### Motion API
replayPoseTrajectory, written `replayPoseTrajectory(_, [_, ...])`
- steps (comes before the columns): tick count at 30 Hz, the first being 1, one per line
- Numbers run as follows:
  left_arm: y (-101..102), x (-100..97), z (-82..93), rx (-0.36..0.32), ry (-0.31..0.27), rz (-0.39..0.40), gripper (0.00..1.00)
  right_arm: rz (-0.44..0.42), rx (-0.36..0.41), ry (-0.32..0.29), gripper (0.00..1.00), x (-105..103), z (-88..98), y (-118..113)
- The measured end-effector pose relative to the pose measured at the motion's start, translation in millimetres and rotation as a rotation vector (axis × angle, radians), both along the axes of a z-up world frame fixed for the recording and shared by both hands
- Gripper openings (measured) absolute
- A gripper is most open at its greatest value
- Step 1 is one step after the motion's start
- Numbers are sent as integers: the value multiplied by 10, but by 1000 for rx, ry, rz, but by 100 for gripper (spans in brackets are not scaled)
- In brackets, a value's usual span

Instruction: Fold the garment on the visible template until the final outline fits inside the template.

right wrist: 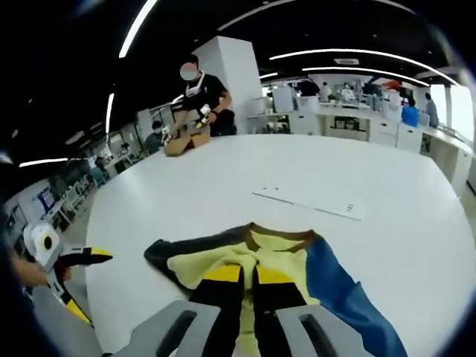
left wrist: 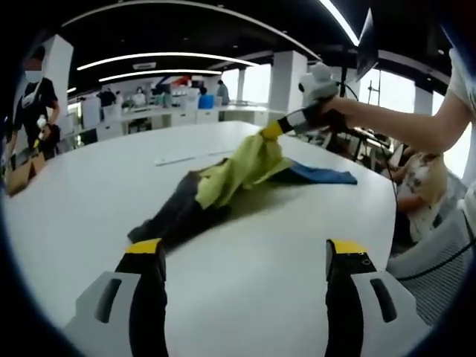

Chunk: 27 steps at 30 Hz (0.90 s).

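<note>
Garment [left wrist: 223, 186] is lifted from the white table [left wrist: 245, 297] by the right gripper [right wrist: 249, 274], pinched on its yellow body. Left gripper [left wrist: 245, 249] is held spread, apart. Lifted cloth should be laid flat over itself; the template is perhaps the pale strip [right wrist: 309, 202].

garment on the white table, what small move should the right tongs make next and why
Probably carry the pinched yellow panel across and lower it flat. The right tongs are shut on the garment, lifting it in a peak above the white table, while the left tongs hover open nearby, holding nothing.
</note>
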<state>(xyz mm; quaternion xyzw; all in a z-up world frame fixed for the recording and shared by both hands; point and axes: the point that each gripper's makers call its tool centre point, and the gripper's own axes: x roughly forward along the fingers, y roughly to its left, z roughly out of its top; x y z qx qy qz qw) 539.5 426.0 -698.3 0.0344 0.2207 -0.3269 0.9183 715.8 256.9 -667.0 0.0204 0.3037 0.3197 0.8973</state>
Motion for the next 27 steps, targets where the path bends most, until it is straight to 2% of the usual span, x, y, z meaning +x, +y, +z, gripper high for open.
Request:
replayPoseTrajectory(5, [-17, 27, -4, -5, -1, -7, 81, -47, 4, 32, 0, 132, -50, -31])
replayPoseTrajectory(9, [-46, 43, -6, -11, -1, -16, 78, -108, 31, 97, 0, 188, -158, -67])
replayPoseTrajectory(10, [-52, 48, -9, -10, -1, -18, 78, -124, 55, 140, 0, 161, -187, -59])
replayPoseTrajectory(12, [-62, 53, -5, -11, -3, -22, 77, -130, 97, 170, 0, 138, -186, -24])
replayPoseTrajectory(20, [-155, 127, 10, -18, -19, -37, 68, -108, 79, 172, 0, 81, -190, -25])
replayPoseTrajectory(25, [-276, 184, 19, -25, -24, -62, 66, -47, 16, 127, 0, 32, -208, -8])
replayPoseTrajectory(27, [-299, 198, 19, -25, -26, -67, 64, -29, 15, 127, 0, 10, -218, 18])
